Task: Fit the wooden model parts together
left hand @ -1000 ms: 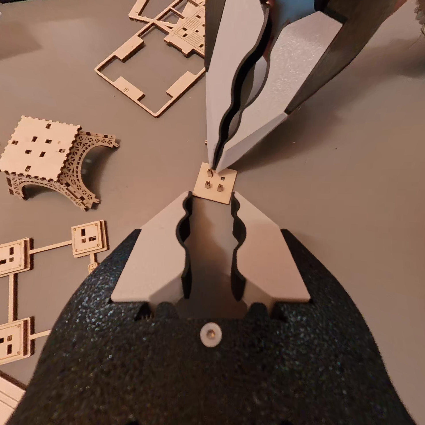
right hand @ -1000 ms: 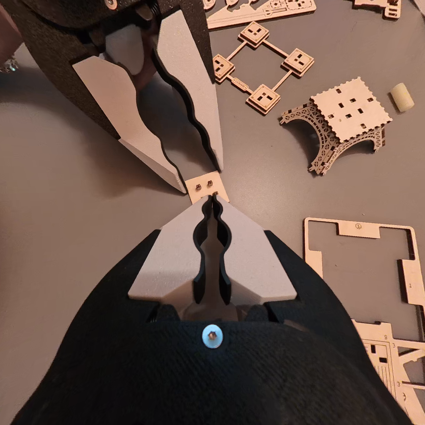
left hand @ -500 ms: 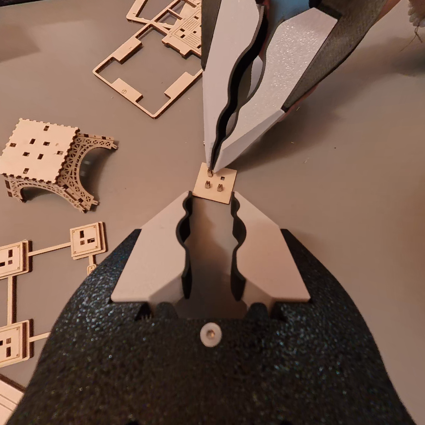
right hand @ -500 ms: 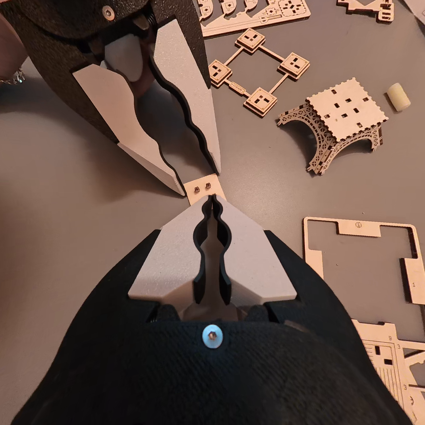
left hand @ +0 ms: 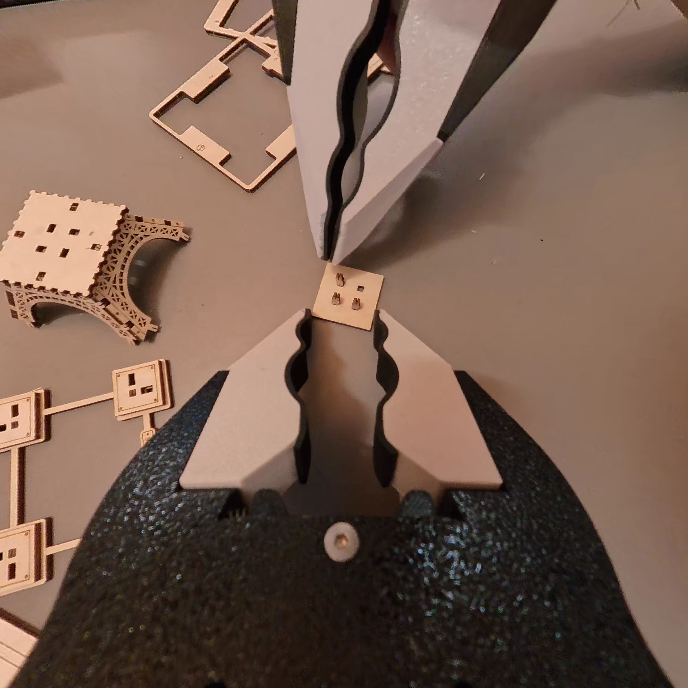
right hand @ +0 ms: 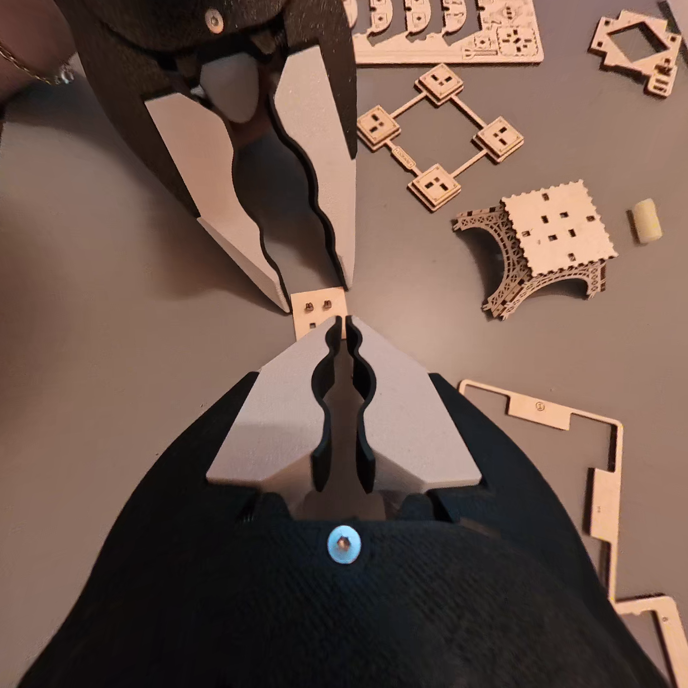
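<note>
A small square wooden plate (left hand: 366, 298) lies on the grey table, clamped by its side edges between my left gripper's (left hand: 342, 314) fingertips. Three small pegs stand in it and one square hole (left hand: 360, 287) is empty. My right gripper (left hand: 329, 257) points down at the plate's far edge, just clear of the nearest peg (left hand: 339, 278). Its jaws are almost together with nothing between them. In the right wrist view my right gripper (right hand: 343, 321) covers part of the plate (right hand: 316, 316), and the left gripper (right hand: 314, 298) reaches in from the top.
An assembled lattice tower base (left hand: 63, 257) (right hand: 558, 234) stands nearby. A four-pad wooden frame (right hand: 439, 137), an emptied sheet frame (right hand: 603, 484), part sheets (right hand: 446, 41) and a small white cylinder (right hand: 646, 221) lie around. A hand with a bracelet (right hand: 37, 67) holds the left gripper. Both grippers' tips are close together, under 4 cm apart. Left tips and right tips are each some 20 cm from the small white cylinder (right hand: 646, 221).
My right gripper's tips were on the plate's far-left peg; they have drawn back off it, and the peg stays standing. The left gripper and the plate have kept their place.
</note>
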Action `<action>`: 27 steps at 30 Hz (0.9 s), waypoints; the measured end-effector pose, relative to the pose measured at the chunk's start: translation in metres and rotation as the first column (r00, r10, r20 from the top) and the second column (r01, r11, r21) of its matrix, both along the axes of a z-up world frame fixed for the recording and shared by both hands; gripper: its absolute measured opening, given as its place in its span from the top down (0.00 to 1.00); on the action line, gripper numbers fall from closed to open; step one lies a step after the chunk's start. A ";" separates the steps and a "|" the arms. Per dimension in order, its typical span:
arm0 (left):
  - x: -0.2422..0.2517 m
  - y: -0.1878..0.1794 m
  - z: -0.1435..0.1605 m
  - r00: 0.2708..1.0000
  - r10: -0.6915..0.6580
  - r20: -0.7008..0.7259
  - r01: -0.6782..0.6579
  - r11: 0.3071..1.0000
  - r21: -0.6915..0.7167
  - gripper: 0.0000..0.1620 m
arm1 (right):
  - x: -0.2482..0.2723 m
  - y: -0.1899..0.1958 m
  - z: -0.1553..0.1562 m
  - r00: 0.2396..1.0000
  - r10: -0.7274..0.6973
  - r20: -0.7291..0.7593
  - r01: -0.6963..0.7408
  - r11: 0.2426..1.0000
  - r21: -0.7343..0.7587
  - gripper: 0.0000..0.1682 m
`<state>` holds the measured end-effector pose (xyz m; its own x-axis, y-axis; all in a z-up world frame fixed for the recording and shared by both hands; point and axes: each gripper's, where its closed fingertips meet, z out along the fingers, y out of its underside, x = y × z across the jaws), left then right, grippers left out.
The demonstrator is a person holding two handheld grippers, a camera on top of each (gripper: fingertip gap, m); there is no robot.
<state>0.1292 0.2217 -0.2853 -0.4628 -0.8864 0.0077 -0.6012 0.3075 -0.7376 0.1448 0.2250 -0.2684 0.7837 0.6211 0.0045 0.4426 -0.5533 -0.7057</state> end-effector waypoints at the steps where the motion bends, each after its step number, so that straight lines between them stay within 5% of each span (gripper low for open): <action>1: 0.000 0.000 0.000 1.000 0.000 0.000 0.000 1.000 -0.001 0.81 | 0.000 0.000 0.001 1.000 0.014 0.001 -0.014 1.000 -0.006 1.00; 27: 0.000 0.000 0.000 1.000 -0.001 -0.002 0.001 1.000 -0.006 0.81 | -0.006 -0.004 -0.011 0.971 0.181 0.153 -0.156 0.974 -0.163 1.00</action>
<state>0.1296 0.2218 -0.2855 -0.4635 -0.8860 0.0140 -0.6024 0.3035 -0.7382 0.1386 0.2212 -0.2794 0.6637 0.7477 0.0230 0.6425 -0.5540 -0.5295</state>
